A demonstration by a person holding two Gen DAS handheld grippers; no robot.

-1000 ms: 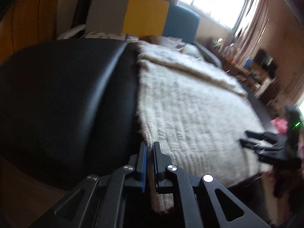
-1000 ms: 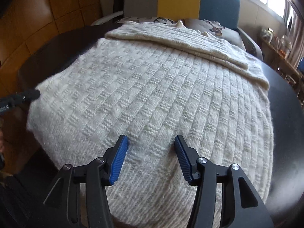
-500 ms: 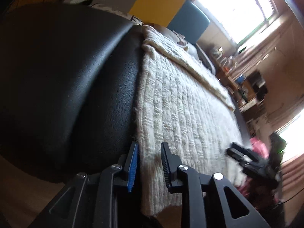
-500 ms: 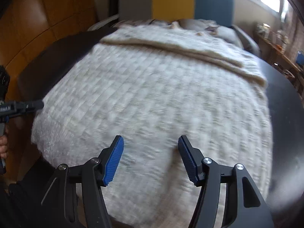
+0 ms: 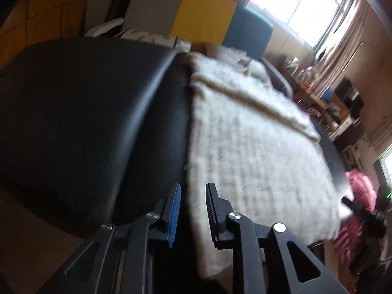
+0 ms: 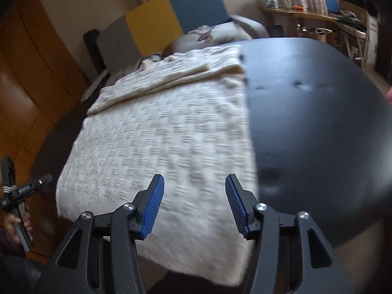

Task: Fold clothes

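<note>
I am holding my right gripper (image 6: 193,201) wide apart over the near right corner of the cream knit sweater (image 6: 161,144) lying on the black table (image 6: 313,112). My left gripper (image 5: 192,210), parted, is straddling the sweater's left edge; only the right view shows my hand (image 6: 17,223).

Rough cream knit sweater (image 6: 166,142) on smooth black leather cushion (image 6: 318,127).

1. Bare black table (image 6: 318,127) lies open to the right of the cream sweater (image 6: 166,142).
2. A tricolour chair back (image 5: 196,22) blocks the far edge.
3. Cluttered shelves (image 6: 318,22) stand well beyond.
</note>
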